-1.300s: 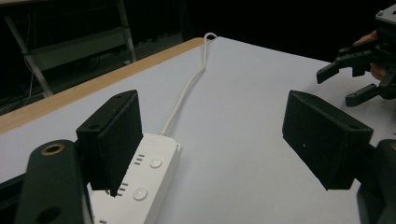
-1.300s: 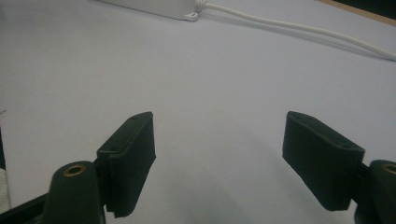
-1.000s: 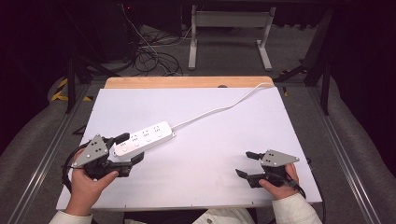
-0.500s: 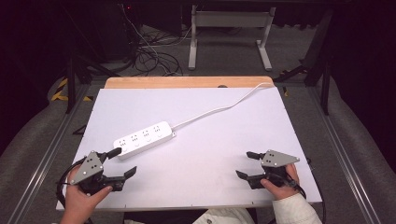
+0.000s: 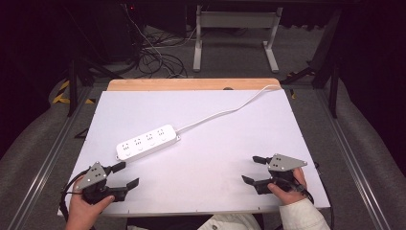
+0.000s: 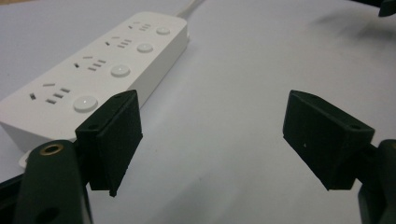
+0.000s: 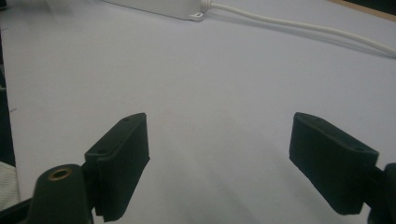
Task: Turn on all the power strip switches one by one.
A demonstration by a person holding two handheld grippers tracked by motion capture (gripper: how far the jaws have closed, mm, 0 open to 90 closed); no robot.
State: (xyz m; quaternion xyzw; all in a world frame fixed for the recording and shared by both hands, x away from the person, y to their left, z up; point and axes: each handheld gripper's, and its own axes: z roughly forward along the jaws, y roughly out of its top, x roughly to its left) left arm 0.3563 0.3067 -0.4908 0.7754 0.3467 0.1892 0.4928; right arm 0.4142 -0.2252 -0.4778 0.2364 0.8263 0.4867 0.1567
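A white power strip point(image 5: 146, 142) with several sockets and round buttons lies left of the table's middle, and its white cord point(image 5: 225, 112) runs to the far right edge. My left gripper point(image 5: 123, 175) rests at the near left corner, open and empty, just short of the strip. In the left gripper view the power strip point(image 6: 93, 77) lies beyond the left jaw, with the left gripper point(image 6: 212, 140) wide apart over bare table. My right gripper point(image 5: 253, 169) sits open and empty at the near right. The right gripper view has the right gripper point(image 7: 217, 161) over white surface, the cord point(image 7: 299, 28) far ahead.
The white table top point(image 5: 201, 143) has a wooden strip point(image 5: 191, 84) along its far edge. Behind it are a metal stand point(image 5: 234, 38) and loose cables point(image 5: 153, 52) on the floor. Metal rails run along both sides of the table.
My left gripper has pulled back from beside the power strip toward the near left corner. The right gripper has stayed where it was.
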